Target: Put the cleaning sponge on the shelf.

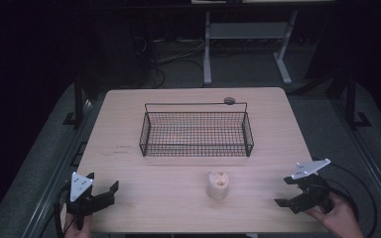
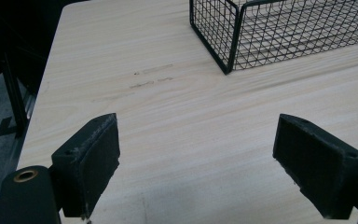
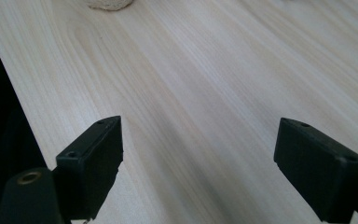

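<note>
- From my remote seat, I see the left gripper (image 1: 100, 188) held low over the near left corner of the light wooden table (image 1: 129, 198), its jaws spread wide with nothing between them.
- The right gripper (image 1: 287, 191) hovers at the near right corner in a hand (image 1: 338, 218), jaws likewise wide apart and empty; its grey three-cornered plate faces up.
- Between the two grippers, somewhat nearer the right one and apart from both, a small pale, lumpy object (image 1: 218, 185) stands on the wood. I cannot tell what it is.
- In the right gripper view, the edge of that pale object (image 3: 105, 4) shows far ahead of the left-hand jaw, with bare wood under the jaws.
- Beyond both grippers, a black wire basket (image 1: 196, 148) sits mid-table; in the left gripper view its near corner (image 2: 230, 46) stands ahead and to the right of the jaws.
- A small dark round item (image 1: 229, 100) lies by the basket's far right corner.
</note>
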